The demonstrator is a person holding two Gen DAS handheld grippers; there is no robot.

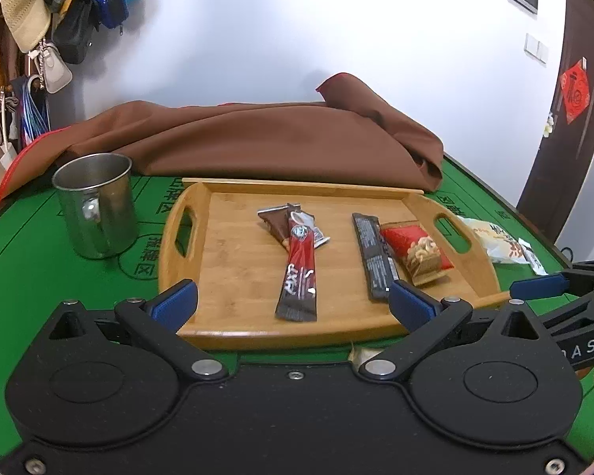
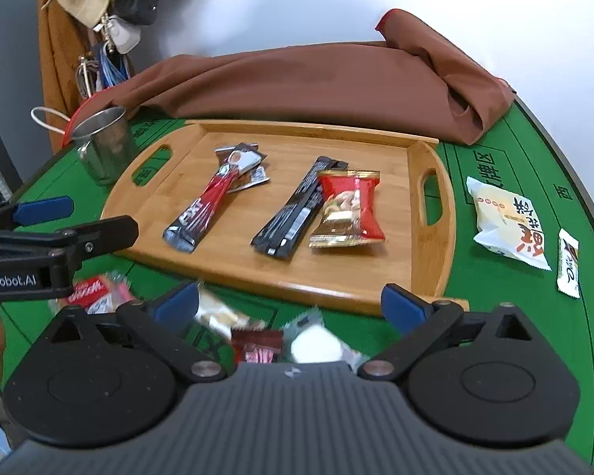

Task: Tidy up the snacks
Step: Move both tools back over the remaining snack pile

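Both the left gripper (image 1: 293,301) and right gripper (image 2: 290,301) are hanging released, holding nothing, before the bamboo tray (image 1: 233,273). Only the right wrist view is showing blurred snack packets (image 2: 257,340) lying beneath its fingers.

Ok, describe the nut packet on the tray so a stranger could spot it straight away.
Find the wooden tray on the green table. Near the tray's right handle lies the nut packet, beside the black stick sachets. It is the only squat red and gold packet there, with nuts pictured on it; the other packets on the tray are long and thin.

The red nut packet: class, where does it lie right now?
The red nut packet lies on the tray, right part, against the black sticks in both views.
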